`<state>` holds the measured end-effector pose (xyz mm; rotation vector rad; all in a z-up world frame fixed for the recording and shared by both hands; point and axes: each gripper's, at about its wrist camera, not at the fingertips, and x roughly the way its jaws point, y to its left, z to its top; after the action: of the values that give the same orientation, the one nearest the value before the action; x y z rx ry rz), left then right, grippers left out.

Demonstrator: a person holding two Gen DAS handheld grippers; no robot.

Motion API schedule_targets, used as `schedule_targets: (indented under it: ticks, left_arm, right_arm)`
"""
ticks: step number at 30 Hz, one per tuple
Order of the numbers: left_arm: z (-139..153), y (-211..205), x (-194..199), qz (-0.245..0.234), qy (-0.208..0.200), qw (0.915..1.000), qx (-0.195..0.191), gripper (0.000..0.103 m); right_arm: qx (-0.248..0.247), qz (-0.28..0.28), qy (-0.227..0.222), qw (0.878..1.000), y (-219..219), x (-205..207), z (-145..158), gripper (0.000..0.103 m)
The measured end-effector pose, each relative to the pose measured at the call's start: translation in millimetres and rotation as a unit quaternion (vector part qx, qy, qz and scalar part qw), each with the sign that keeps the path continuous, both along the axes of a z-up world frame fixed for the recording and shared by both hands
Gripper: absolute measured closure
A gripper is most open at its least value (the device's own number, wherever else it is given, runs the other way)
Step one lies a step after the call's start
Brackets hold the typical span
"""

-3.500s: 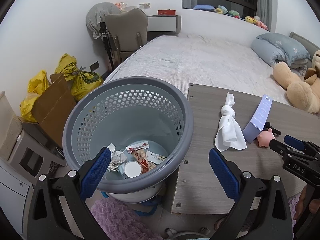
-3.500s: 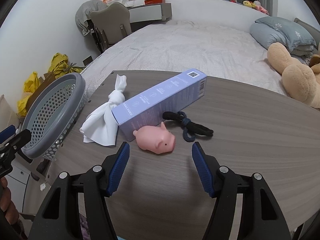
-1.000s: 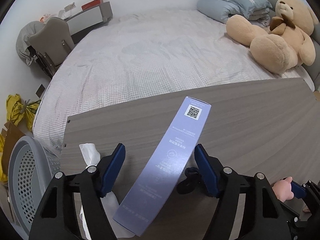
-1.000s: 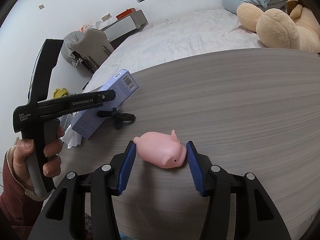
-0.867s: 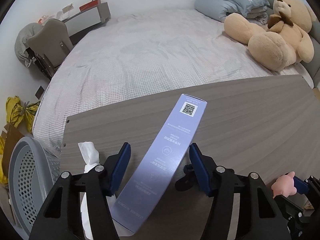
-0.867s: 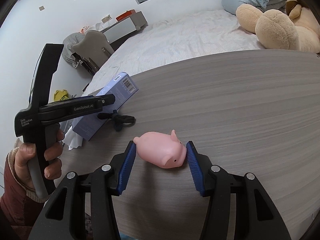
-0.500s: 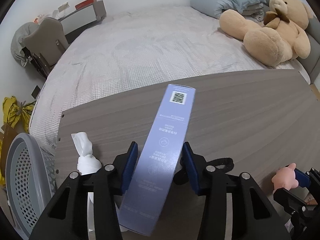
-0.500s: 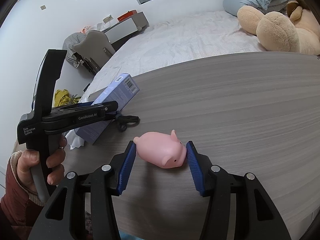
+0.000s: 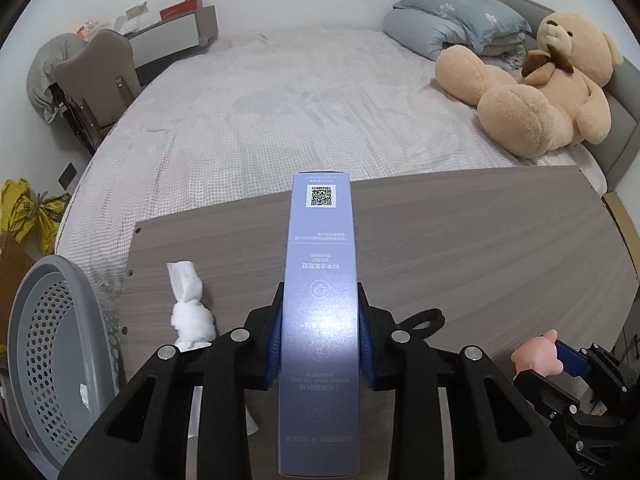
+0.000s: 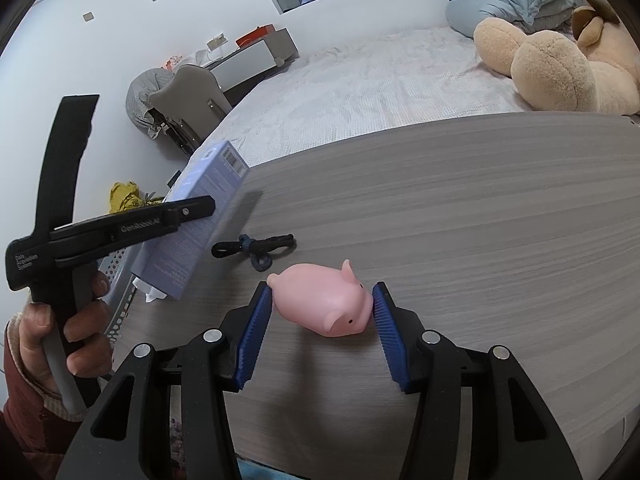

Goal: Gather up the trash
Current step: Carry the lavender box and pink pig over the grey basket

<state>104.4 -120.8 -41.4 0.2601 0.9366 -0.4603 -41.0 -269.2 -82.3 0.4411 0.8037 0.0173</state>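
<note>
My left gripper (image 9: 320, 328) is shut on a long lavender carton (image 9: 320, 280) and holds it lifted off the wooden table (image 9: 460, 248); the carton also shows in the right wrist view (image 10: 192, 236). My right gripper (image 10: 322, 320) is shut on a pink toy pig (image 10: 324, 304), held just above the table (image 10: 480, 220); the pig also shows in the left wrist view (image 9: 536, 354). A knotted white tissue (image 9: 188, 312) lies on the table's left part. A grey perforated waste basket (image 9: 52, 344) stands beside the table's left edge.
A black cord with a knot (image 10: 252, 250) lies on the table between the carton and the pig. Behind the table is a bed (image 9: 300, 100) with a teddy bear (image 9: 540, 92) and pillows. A chair (image 9: 96, 76) and yellow bags (image 9: 24, 212) stand at the left.
My left gripper closed on the carton and lifted it, turning it straight along the fingers. My right gripper keeps its hold on the pig, which has barely moved.
</note>
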Motion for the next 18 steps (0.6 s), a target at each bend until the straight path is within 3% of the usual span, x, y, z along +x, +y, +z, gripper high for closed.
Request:
schedule_targets:
  ticks: [9,18]
  left_arm:
    - [38,44,-19,0.029,-0.041,0.9985,-0.023,0.073]
    - [47,110,-38,0.073,-0.059,0.9949,-0.037,0.073]
  right_arm:
    - [-0.016,0.009,-0.013,1.000,15,-2,19,0.053]
    - [-0.040,0.053,-0.032,0.997,61,11,41,0.053]
